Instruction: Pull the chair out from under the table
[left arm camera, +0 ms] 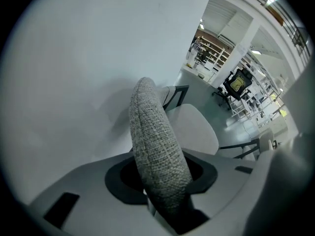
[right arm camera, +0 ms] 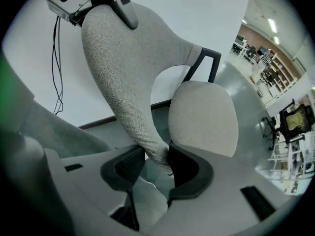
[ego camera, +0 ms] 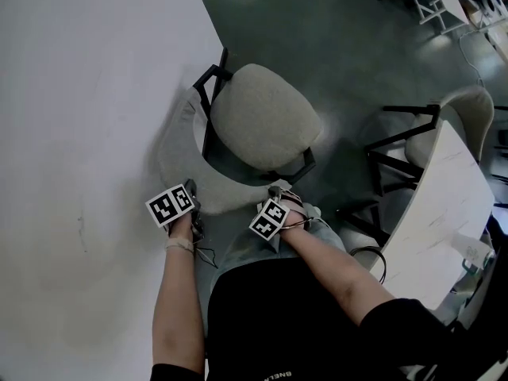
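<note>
Obs.: the chair (ego camera: 262,117) stands on the dark floor (ego camera: 333,38) just beside the long edge of the white bench (ego camera: 79,94). Its pale seat (right arm camera: 204,117) shows almost wholly clear of the bench top, and its curved fabric backrest (ego camera: 178,145) faces the person. Left claw (ego camera: 193,199) is clamped on the backrest's top rim. In the left gripper view the woven rim (left arm camera: 155,146) runs straight down between the jaws of the left claw (left arm camera: 162,183) and fills the gap. Right claw (ego camera: 279,192) is likewise closed on the rim further along, and in the right gripper view the tapering end of the backrest (right arm camera: 125,77) is pinched between the dark pads of the right claw (right arm camera: 157,163). Reading: the two grips sit apart on the one rim and both point steeply down, probably so the pull stays square and the chair does not swivel on its black frame (ego camera: 213,82). The rim is also the only part reachable from above. Whether any leg is under the bench cannot be settled from the head view; the seat hides them. Task judged mostly done. Count: claws 2, both engaged; chairs 2, the second chair (ego camera: 464,113) tucked at a second bench (ego camera: 444,213) to the right, untouched; benches 2; grip points on the backrest 2.
</note>
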